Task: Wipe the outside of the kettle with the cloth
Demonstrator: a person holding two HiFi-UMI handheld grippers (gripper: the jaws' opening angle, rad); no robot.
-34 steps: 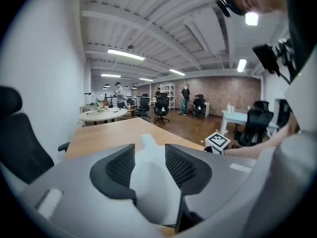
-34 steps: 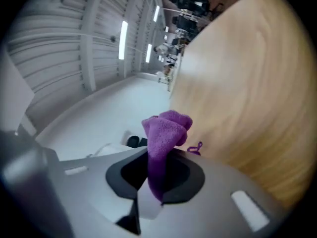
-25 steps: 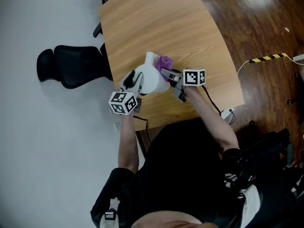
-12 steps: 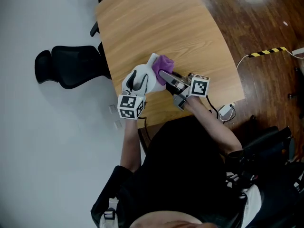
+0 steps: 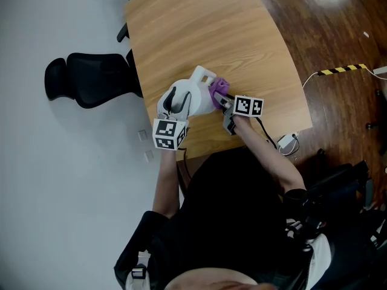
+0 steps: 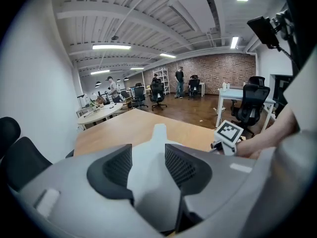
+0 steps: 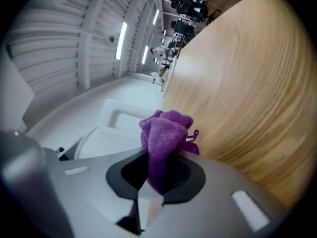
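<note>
White kettle (image 5: 195,95) stands on the wood tabletop (image 5: 199,29), near the edge closest to the person. Purple cloth (image 5: 219,89) is bunched against its right flank w/ the right claw (image 5: 225,100) clenched on it. In the right gripper view the fabric is pinched between the pads and sticks out past the tips toward the kettle.

What's changed: a sec ago the cloth sat up on the kettle's top. Half a sec ago the right claw was tilted above it. Now the claw is lower and roughly level, cloth down on the side wall. So the stroke has gone top to side — prob. one downward pass on that flank.

Left claw (image 5: 175,104) is on the handle side, grasping the kettle. The left gripper view shows white kettle plastic filling the gap, pads against it. Its jaws have just been closing in a little after loosening w/in the last sec, which looks like a re-grip. The handle also shows more plainly in the head view vs. before, so the kettle seems turned a bit, i.e. a fresh face offered to the cloth.

For the task: wiping is under way, not finished — my guess is the far side and handle side are still to do. Black chair (image 5: 91,80) stands off the tabletop's left edge, well apart.
</note>
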